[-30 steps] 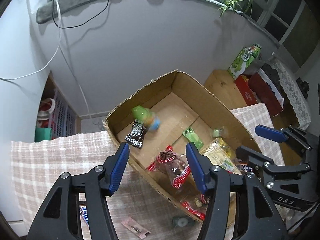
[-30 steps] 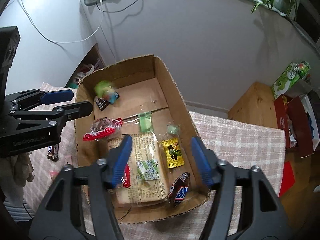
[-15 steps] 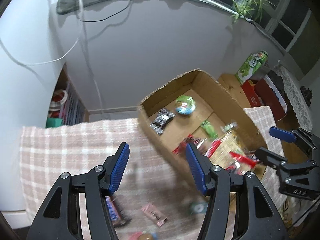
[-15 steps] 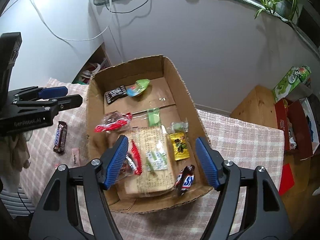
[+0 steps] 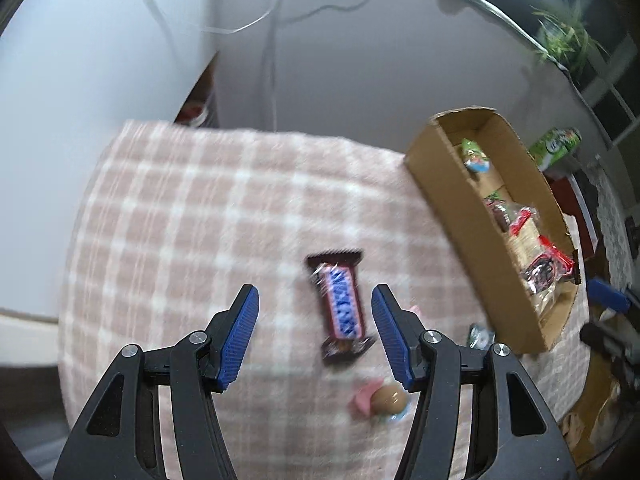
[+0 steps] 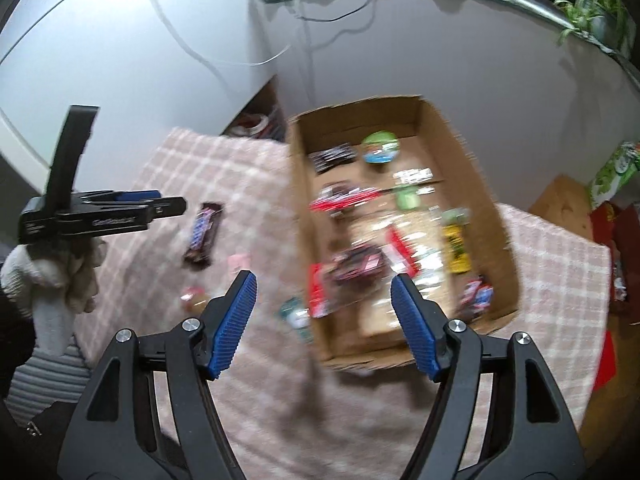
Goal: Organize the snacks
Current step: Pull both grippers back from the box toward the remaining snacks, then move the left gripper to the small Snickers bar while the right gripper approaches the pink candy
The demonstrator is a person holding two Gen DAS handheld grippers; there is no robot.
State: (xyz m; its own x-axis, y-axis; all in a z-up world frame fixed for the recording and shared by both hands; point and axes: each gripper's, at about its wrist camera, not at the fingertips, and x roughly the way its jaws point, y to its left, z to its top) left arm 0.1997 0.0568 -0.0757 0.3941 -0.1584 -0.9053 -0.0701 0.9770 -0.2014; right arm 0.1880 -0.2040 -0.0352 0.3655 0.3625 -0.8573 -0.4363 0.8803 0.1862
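Left wrist view: left gripper (image 5: 315,334) hangs over a Snickers bar (image 5: 339,307) on the checked cloth (image 5: 180,220), jaws apart and nothing pinched.

Going left to right here, the blue pads sit either side of the bar without touching it, a small round brown candy in pink wrap (image 5: 383,400) lies just below it near the right pad, and the cardboard box (image 5: 452,200) of snacks is off at the right edge of the cloth. In the right wrist view you get a gloved hand (image 6: 60,276) holding the left gripper far left, the same bar beside it, then the right gripper (image 6: 324,330), jaws spread and empty, above the box's near left corner. Pretty blurry, so the packets inside are hard to name.
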